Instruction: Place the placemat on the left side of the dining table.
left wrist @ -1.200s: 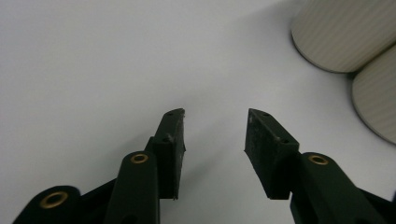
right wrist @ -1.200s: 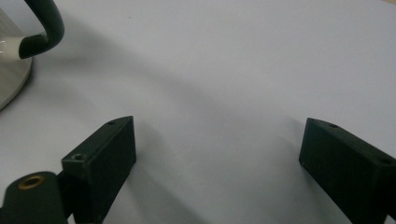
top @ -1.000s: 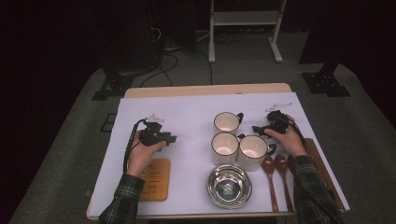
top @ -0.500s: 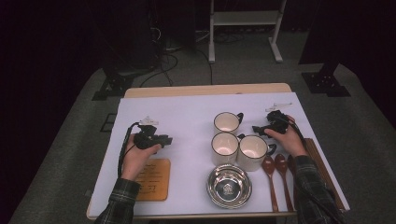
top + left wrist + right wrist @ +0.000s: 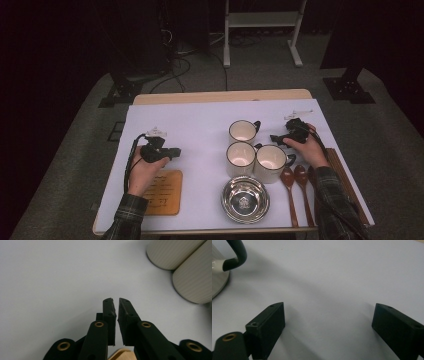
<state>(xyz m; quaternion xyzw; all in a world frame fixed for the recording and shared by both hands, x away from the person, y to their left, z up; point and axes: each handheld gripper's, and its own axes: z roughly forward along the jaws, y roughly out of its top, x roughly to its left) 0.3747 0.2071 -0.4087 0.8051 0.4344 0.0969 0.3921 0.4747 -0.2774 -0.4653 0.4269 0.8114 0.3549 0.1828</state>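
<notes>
The left gripper (image 5: 175, 151) rests on the white table cover (image 5: 200, 125), out on the left side, with a hand wrapped around it. Its two black jaws have just been closing and now stand almost together, with only a thin slit between them and nothing in it. The three cream mugs with dark rims and dark handles (image 5: 255, 150) sit well apart from it, across a bare stretch of cover. In the left gripper view, two of their ribbed cream sides (image 5: 192, 277) show far off at the upper right.

The right gripper (image 5: 276, 139) sits just beside the mugs, on their right, near the back mug's dark handle (image 5: 235, 255). Its jaws stand wide apart over bare cover, holding nothing.

A shiny round metal bowl (image 5: 245, 198) lies in front of the mugs. Two brown wooden spoons (image 5: 295, 190) lie to its right. A flat wooden board with writing (image 5: 162, 192) lies below the left hand.
</notes>
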